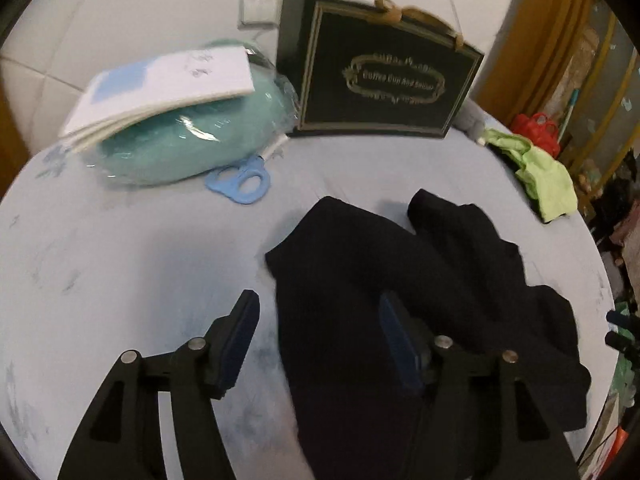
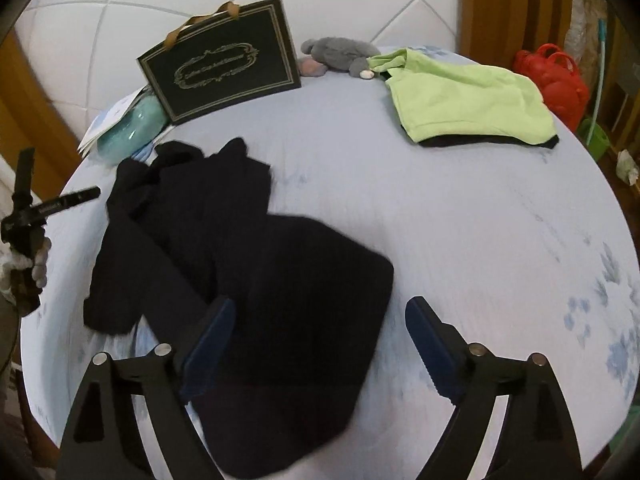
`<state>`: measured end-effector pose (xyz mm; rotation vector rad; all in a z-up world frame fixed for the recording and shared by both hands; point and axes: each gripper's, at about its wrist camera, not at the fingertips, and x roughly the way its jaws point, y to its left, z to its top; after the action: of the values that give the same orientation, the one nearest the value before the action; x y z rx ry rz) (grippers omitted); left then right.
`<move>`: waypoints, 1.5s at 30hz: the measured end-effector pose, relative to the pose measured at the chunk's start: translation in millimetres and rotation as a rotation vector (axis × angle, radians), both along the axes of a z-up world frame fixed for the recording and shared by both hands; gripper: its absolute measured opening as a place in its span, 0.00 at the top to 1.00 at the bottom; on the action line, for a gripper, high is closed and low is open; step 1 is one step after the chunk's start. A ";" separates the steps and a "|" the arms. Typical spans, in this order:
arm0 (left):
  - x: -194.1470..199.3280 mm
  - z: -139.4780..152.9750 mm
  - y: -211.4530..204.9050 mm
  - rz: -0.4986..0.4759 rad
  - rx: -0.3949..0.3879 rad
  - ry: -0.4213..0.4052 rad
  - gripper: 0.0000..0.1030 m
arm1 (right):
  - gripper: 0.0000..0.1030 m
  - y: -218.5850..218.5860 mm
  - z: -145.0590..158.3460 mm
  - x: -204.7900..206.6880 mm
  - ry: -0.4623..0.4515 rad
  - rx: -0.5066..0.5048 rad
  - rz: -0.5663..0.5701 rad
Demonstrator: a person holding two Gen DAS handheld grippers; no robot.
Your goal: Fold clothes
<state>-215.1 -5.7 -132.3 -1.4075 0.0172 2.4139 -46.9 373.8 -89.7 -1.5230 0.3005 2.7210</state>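
A black garment (image 1: 400, 280) lies crumpled on the pale blue bed sheet (image 1: 120, 260), its narrow parts bunched toward the far side. My left gripper (image 1: 318, 300) is open above the garment's left edge, one finger over the sheet and the other over the cloth. In the right wrist view the same black garment (image 2: 260, 280) fills the lower middle. My right gripper (image 2: 320, 304) stands open above its right edge, with the left finger over the cloth and the right finger over bare sheet (image 2: 480, 220). Neither gripper's pads press on anything. A gloved hand (image 2: 24, 264) holds the left gripper at the picture's left edge.
At the head of the bed stand a dark gift bag (image 1: 384, 72) and a teal cushion in plastic (image 1: 180, 140) with a white booklet on top. Blue scissors (image 1: 240, 180) lie beside them. A folded lime garment (image 2: 468, 96) and a grey plush toy (image 2: 340, 54) lie far right.
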 end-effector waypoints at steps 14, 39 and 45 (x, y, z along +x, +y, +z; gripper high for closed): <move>10.0 -42.9 43.3 0.022 -0.083 -0.035 0.81 | 0.73 -35.9 -51.1 -63.5 -0.105 0.036 0.153; 185.5 35.0 -95.5 0.302 -0.029 -0.047 0.76 | 0.82 88.1 -45.8 99.7 -0.203 0.165 -0.317; 114.5 33.9 -39.0 0.111 -0.019 0.009 0.37 | 0.26 56.4 -4.6 46.5 -0.051 0.088 -0.142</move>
<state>-100.6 -44.7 -98.3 -1.4414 -0.0376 2.5161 -0.4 430.3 -94.3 -1.4850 0.2721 2.5478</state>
